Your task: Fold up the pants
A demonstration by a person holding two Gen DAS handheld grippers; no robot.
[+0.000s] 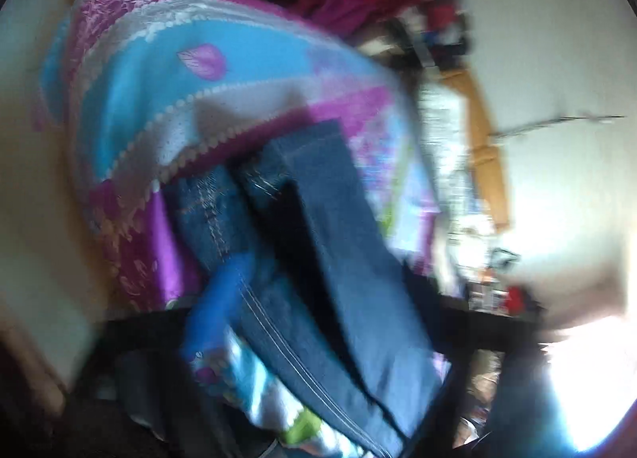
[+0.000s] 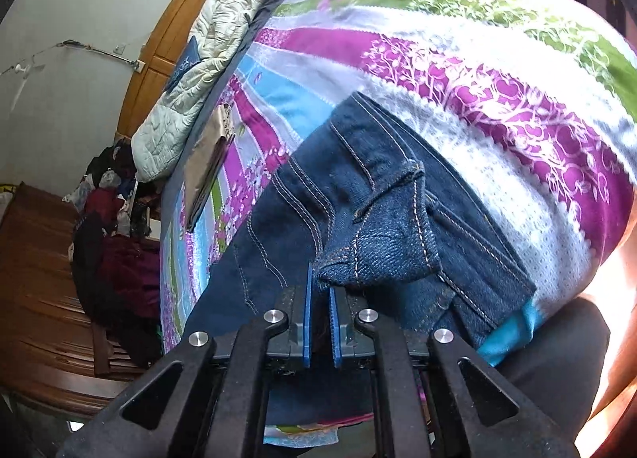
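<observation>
Dark blue denim pants (image 2: 358, 187) lie on a patterned bedspread (image 2: 497, 108), with part of them folded over. My right gripper (image 2: 320, 283) is shut on a hem corner of the pants, its blue pads (image 2: 306, 310) standing close together at the near edge. The left wrist view is blurred. There the pants (image 1: 342, 219) hang lifted, close to the camera, over my left gripper (image 1: 258, 271). One blue finger pad (image 1: 225, 299) presses against the denim and the other finger is hidden under the cloth.
A white quilt (image 2: 199, 80) is bunched along the bed's far left side, with a folded tan garment (image 2: 209, 167) beside it. A heap of clothes (image 2: 115, 227) sits on a brown wooden surface (image 2: 40, 291) at the left. A wooden door (image 2: 171, 40) stands behind.
</observation>
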